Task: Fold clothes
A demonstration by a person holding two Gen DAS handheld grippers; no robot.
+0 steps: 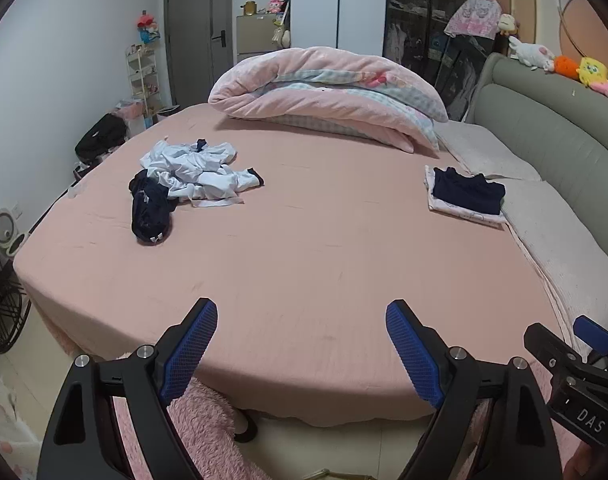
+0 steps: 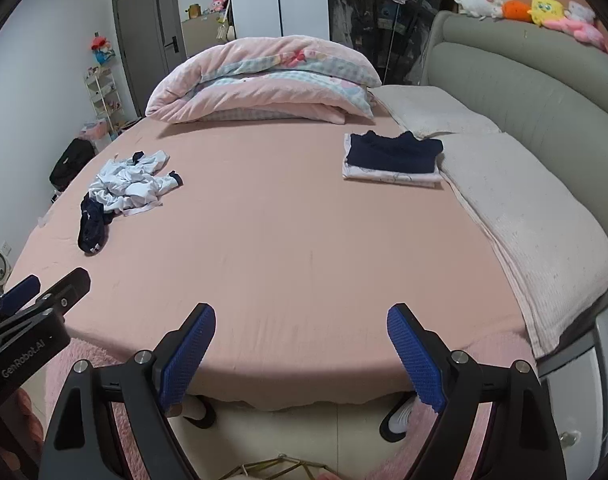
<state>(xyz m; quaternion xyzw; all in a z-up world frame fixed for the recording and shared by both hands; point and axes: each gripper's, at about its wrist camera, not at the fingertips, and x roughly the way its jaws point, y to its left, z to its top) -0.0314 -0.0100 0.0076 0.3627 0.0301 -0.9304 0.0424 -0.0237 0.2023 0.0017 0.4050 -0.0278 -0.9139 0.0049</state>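
Above the pink bed's [image 1: 304, 248] near edge, left gripper [image 1: 302, 344] and right gripper [image 2: 302, 346] hang wide open, empty; crumpled clothes [image 1: 192, 172] lie far left.

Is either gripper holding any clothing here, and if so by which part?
Nothing is held. The left gripper and right gripper are both open over the near bed edge, clear of the clothes.
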